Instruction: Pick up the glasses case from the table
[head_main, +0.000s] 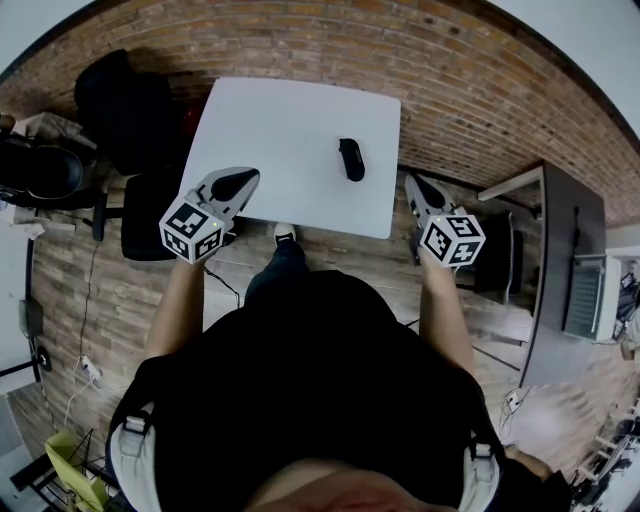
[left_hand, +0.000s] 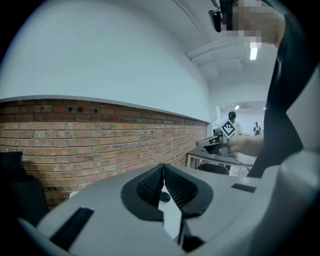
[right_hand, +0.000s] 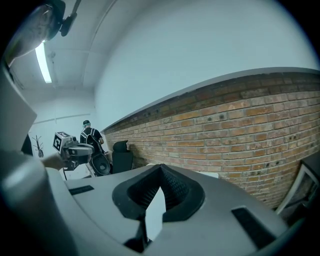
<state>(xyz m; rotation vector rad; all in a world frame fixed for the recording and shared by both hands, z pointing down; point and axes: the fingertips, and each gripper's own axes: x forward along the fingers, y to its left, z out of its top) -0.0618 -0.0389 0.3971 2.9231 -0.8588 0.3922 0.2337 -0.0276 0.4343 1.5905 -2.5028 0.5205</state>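
Both forearms reach forward from the body, one on each side, with the claws pointing toward the far brick wall (head_main: 300, 40) and tipped slightly down. The left claw (head_main: 250, 178) hangs over the near left corner of the white counter (head_main: 280, 120). The right claw (head_main: 411, 181) sits just off the near right corner, above the wooden floor (head_main: 130, 290).

The glasses case (head_main: 351, 159), black and oblong, lies on the right half of the counter with its length running near to far. It is apart from both claws and nearer the right one.

Only the head view shows the case plainly and where the claws stand in relation to it. The two gripper views give the claws' state. The left one's tips are pressed together with nothing pinched, and white counter shows in the narrow gap beneath them. The right one's tips are likewise pressed together and empty. The left gripper view also catches the right claw's marker cube (left_hand: 228, 128) off to the right. The right gripper view catches the left cube (right_hand: 62, 141) to its left, with a black chair (right_hand: 121, 154) by the wall.
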